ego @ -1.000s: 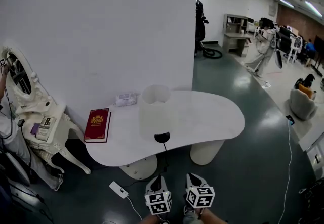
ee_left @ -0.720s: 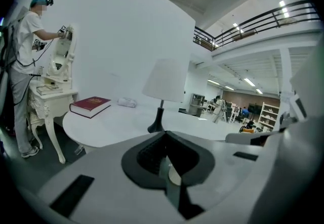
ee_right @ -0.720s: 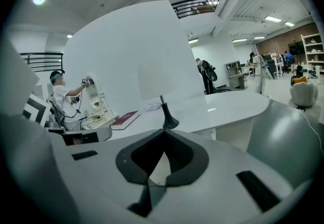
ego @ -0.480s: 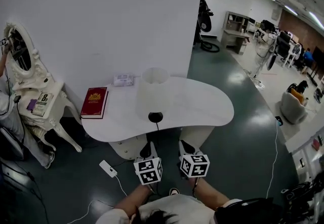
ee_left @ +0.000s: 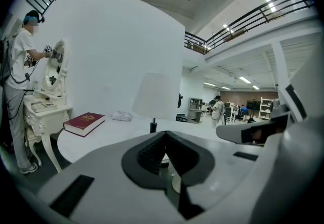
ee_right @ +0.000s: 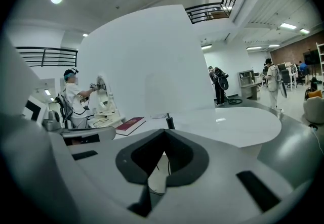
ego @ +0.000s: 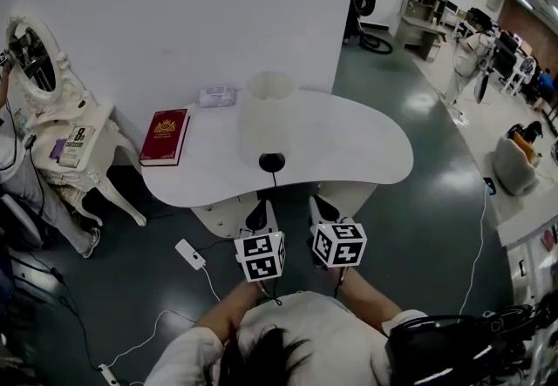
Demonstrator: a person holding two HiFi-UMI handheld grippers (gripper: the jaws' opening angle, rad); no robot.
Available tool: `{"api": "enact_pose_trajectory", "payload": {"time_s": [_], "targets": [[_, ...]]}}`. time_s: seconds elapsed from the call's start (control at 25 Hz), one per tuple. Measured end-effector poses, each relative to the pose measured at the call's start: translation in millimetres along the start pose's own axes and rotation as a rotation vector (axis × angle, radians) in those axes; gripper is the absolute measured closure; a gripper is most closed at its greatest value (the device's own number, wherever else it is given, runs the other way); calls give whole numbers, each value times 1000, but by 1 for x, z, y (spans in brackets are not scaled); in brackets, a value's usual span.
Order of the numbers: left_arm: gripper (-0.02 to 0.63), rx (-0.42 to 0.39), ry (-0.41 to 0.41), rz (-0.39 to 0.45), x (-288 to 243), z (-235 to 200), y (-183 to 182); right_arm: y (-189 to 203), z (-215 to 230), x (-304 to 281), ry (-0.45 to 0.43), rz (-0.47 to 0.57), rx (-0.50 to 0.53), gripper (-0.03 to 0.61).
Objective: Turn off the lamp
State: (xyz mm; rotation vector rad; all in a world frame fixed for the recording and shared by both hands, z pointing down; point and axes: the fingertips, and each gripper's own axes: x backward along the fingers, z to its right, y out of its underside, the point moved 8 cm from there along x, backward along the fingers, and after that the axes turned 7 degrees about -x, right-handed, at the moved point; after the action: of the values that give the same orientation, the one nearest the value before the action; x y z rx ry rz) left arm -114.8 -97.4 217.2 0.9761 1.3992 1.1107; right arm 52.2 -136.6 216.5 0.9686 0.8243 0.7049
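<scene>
Both grippers hung just short of the counter's [ego: 375, 158] front edge, side by side, pointing toward the lamp [ego: 268, 110] ahead of them. The left gripper [ego: 259, 215] had its jaws pressed together on nothing. The right gripper [ego: 321, 206] looked the same, jaws meeting with nothing between them. The lamp stood upright near the middle of the front edge, its black base [ego: 272, 161] just inside that edge and its cord [ego: 275, 188] dropping over it close to the left gripper. The base lay almost in line with the left gripper, which was the nearer one. No switch showed in any view; it probably sat on the cord or base. Neither gripper touched the lamp.
</scene>
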Motion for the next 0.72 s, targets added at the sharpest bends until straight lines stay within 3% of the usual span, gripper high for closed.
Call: {"api": "enact_pose_trajectory", "payload": {"time_s": [0.72], "targets": [[606, 12, 0, -29, -14, 11, 6, 5, 6, -7, -15, -38, 10, 580]]}}
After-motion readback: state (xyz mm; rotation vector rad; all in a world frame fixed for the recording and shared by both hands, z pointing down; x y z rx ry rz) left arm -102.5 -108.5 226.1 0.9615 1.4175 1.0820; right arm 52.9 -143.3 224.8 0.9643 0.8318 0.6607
